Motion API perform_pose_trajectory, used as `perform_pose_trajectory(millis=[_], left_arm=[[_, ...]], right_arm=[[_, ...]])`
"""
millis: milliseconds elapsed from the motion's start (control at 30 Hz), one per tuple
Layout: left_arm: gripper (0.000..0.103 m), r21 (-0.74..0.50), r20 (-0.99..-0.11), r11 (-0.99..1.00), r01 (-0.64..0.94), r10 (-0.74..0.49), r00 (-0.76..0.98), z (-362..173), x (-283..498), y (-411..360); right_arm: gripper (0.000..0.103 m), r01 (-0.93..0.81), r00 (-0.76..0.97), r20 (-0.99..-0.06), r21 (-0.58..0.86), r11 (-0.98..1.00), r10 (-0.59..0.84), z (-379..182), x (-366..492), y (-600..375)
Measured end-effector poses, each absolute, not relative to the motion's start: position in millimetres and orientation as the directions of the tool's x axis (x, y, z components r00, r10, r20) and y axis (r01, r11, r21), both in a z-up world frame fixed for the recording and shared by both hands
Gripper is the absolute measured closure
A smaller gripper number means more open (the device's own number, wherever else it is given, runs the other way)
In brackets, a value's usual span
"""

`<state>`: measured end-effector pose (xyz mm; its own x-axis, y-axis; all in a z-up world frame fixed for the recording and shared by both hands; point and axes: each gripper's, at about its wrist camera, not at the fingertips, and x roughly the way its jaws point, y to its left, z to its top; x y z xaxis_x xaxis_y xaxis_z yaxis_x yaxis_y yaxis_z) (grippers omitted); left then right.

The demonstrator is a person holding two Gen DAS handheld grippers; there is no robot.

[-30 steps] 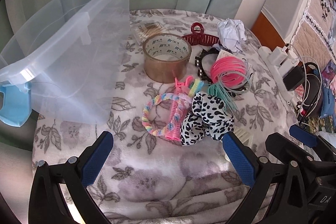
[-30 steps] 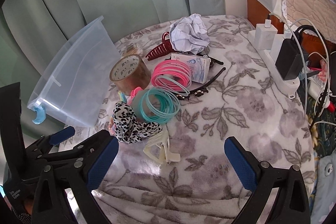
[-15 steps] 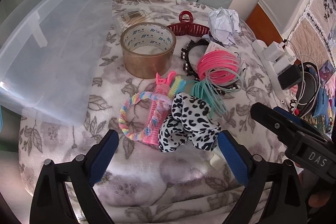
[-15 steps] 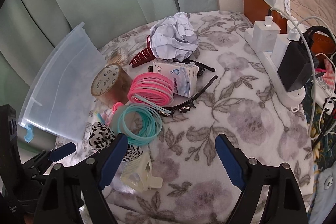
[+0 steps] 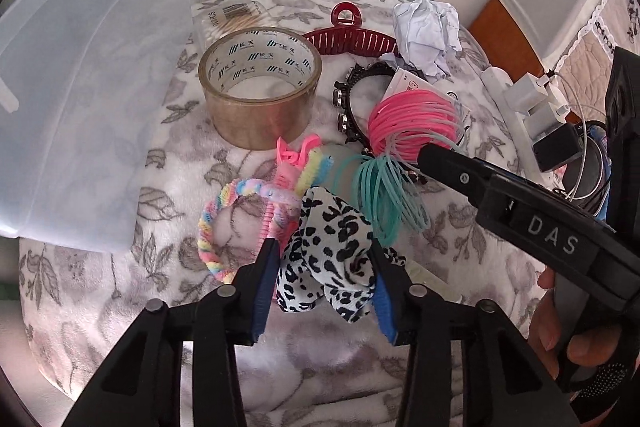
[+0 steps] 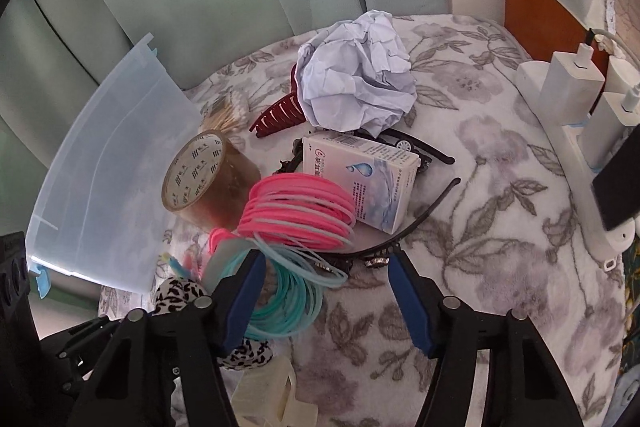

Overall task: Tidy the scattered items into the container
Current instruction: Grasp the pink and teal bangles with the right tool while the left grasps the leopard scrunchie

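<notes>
1. The left gripper (image 5: 325, 271) points down at the flowered blanket (image 5: 120, 291), and its jaws have just been closing; the blue pads now press on both sides of the leopard-print scrunchie (image 5: 332, 259).
2. Just left of that scrunchie, touching it, lies a rainbow hair tie (image 5: 224, 223) with a pink comb clip (image 5: 288, 167) across it.
3. The right gripper (image 6: 320, 291) is in over the heap too, jaws partly drawn in and just been closing. The teal bangles (image 6: 288, 311) sit between its pads, the left pad right against them, the right pad clear of them, so no grip there.
4. The pink bangles (image 6: 300, 215) are stacked just behind the teal ones, leaning on a small white box (image 6: 360, 179).
5. A tape roll (image 5: 260, 87) stands upright beside the clear plastic container (image 5: 92, 99), which sits at the blanket's left edge.
6. Further back: a dark red claw clip (image 5: 352, 39) and a crumpled paper ball (image 6: 356, 91), touching.
7. A black studded headband (image 5: 352, 99) curls under the pink bangles.
</notes>
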<state>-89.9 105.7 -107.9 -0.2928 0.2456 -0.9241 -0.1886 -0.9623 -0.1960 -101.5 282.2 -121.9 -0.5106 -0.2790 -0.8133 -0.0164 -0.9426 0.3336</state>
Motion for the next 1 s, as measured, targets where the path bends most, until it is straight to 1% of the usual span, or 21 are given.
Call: perform_pose_trajectory(millis=[33,100,133,167,233,300,400,500,1000], left_arm=[[0.069,-0.204,-0.922,-0.961,-0.188,0.253,-0.293,-108,-91,105],[0.073,-0.218,-0.921,-0.958,-0.186,0.265,-0.286,-108,-92,103],[0.075,-0.222,-0.920,-0.958,-0.183,0.268,-0.285,-108,-92,102],[0.076,-0.228,-0.919,-0.957,-0.181,0.273,-0.283,-108,-93,101],[0.077,-0.236,-0.918,-0.955,-0.179,0.280,-0.281,-107,-93,99],[0.079,-0.240,-0.917,-0.954,-0.181,0.284,-0.279,-106,-93,99],[0.082,-0.241,-0.913,-0.951,-0.191,0.289,-0.287,-102,-91,99],[0.083,-0.248,-0.906,-0.948,-0.201,0.300,-0.299,-95,-89,97],[0.084,-0.278,-0.843,-0.935,-0.218,0.347,-0.412,-35,-61,79]], right_arm=[[0.044,-0.016,-0.510,-0.814,0.334,-0.942,-0.280,-123,-106,281],[0.053,-0.020,-0.507,-0.815,0.337,-0.941,-0.281,-125,-112,279],[0.056,-0.024,-0.506,-0.814,0.343,-0.939,-0.285,-126,-114,278],[0.061,-0.028,-0.505,-0.813,0.350,-0.936,-0.289,-127,-117,278],[0.067,-0.035,-0.506,-0.812,0.357,-0.934,-0.291,-128,-120,277],[0.078,-0.041,-0.511,-0.810,0.358,-0.933,-0.289,-126,-120,276],[0.085,-0.050,-0.535,-0.792,0.379,-0.924,-0.296,-119,-118,279],[0.088,-0.066,-0.562,-0.775,0.390,-0.918,-0.289,-108,-115,283],[0.090,-0.049,-0.712,-0.665,0.370,-0.928,-0.228,-19,-76,283]])
